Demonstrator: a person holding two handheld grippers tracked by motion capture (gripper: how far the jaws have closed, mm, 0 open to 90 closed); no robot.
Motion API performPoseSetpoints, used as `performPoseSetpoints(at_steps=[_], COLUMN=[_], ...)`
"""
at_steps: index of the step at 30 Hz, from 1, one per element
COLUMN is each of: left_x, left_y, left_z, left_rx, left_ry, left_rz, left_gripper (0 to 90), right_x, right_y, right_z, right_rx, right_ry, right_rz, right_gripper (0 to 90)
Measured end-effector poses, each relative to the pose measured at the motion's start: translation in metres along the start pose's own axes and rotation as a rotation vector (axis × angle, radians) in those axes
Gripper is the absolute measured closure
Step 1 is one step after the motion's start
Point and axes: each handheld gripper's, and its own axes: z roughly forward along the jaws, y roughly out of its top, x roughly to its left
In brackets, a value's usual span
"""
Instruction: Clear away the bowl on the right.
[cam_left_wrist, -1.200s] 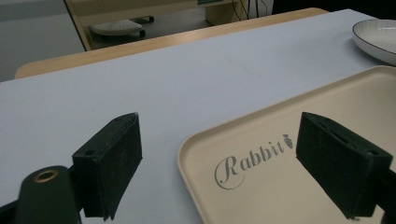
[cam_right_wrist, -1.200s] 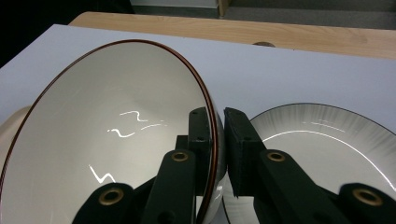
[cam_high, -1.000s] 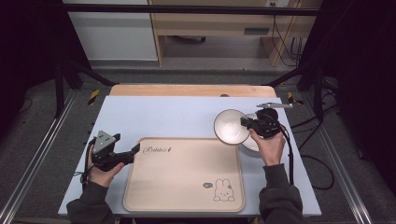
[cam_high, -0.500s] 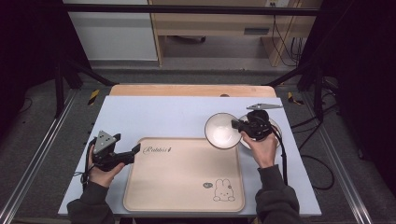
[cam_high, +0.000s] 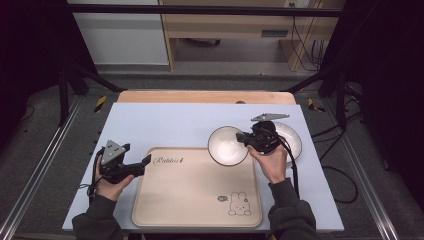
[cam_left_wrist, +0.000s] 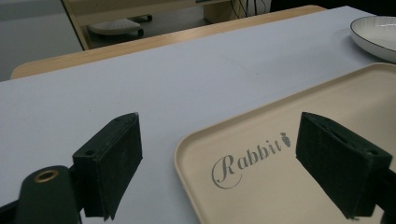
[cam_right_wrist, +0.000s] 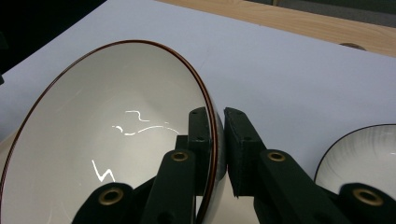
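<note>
Our right claw (cam_right_wrist: 215, 154) pinches the white bowl's (cam_high: 227, 145) rim, held over the rabbit tray's (cam_high: 190, 200) corner; that thin edge grip could slip. Our left claw (cam_left_wrist: 233, 168) rests spread wide.

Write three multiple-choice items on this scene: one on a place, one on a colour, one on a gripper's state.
1. Where is the tray?
A. on the table, in front of the person
B. on the floor
C. on a shelf

2. What colour is the rim of the held bowl?
A. green
B. dark red
C. yellow

3. How is the left gripper?
A. shut on a bowl
B. shut on the tray
C. open, holding nothing

Key: 1 A, it lies between both forearms. 2 B, the right gripper view shows the red-brown edge. 3 C, its jaws stand wide apart over the tray corner.
</note>
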Motion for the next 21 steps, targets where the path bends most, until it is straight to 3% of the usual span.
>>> performPoseSetpoints(at_steps=[21], left_x=[-0.001], left_y=[0.000], left_z=[0.000], left_rx=[0.005], left_ry=[-0.003], left_rz=[0.009], left_gripper=[14.2], right_x=[0.025], right_y=[-0.004], right_z=[0.024], right_rx=[0.071], right_ry=[0.071], right_rz=[-0.048], right_gripper=[81.6])
